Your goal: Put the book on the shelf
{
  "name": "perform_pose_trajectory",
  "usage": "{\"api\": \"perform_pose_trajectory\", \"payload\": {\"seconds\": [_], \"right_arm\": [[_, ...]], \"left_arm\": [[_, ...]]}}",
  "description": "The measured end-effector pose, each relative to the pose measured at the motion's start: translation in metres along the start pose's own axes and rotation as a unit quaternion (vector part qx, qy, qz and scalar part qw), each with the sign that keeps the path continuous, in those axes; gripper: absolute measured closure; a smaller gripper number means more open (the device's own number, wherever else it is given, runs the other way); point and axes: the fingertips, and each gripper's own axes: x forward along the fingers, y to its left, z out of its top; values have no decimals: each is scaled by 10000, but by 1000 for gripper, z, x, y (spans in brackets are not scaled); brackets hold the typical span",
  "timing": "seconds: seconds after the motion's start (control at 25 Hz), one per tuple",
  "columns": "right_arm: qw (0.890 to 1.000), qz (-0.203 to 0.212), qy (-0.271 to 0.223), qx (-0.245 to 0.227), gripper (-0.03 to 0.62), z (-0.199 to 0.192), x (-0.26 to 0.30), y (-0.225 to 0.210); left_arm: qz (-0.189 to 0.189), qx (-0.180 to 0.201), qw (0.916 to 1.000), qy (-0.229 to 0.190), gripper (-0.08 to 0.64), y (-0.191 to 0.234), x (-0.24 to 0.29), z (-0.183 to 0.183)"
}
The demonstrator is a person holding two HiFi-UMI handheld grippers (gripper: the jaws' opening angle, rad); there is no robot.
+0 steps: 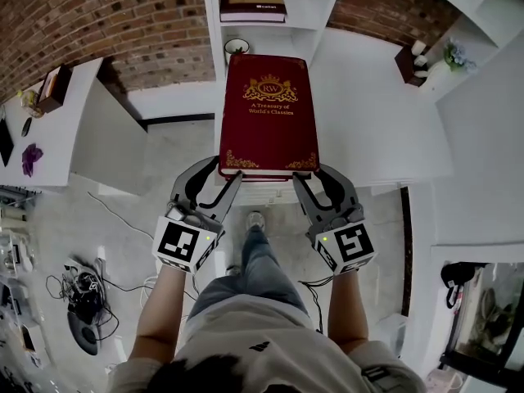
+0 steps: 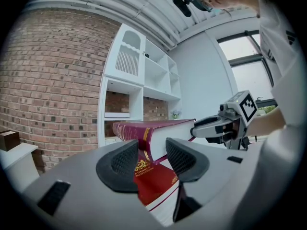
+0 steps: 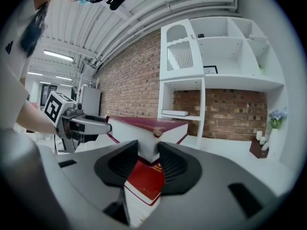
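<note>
Left gripper (image 1: 225, 173) and right gripper (image 1: 309, 173) each clamp a near corner of the book (image 1: 268, 113), jaws wide. I move both in sync, book level, toward the shelf (image 1: 309, 11).

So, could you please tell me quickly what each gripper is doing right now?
Left gripper: shut on the red book, near-left corner.
Right gripper: shut on the same book, near-right corner.
</note>
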Motion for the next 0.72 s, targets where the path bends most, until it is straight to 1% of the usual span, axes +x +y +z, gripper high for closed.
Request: {"api": "perform_pose_trajectory", "payload": {"seconds": [0.36,0.72], "right_arm": [[9997,-63,-235,-87,451,28,-13,5],[9991,-119,-366,-164,451,43,-18,11]], "left_arm": [[2,17,9997,-232,373,-3,-13,27],[28,21,9994,-334,373,-2,-22,42]]}}
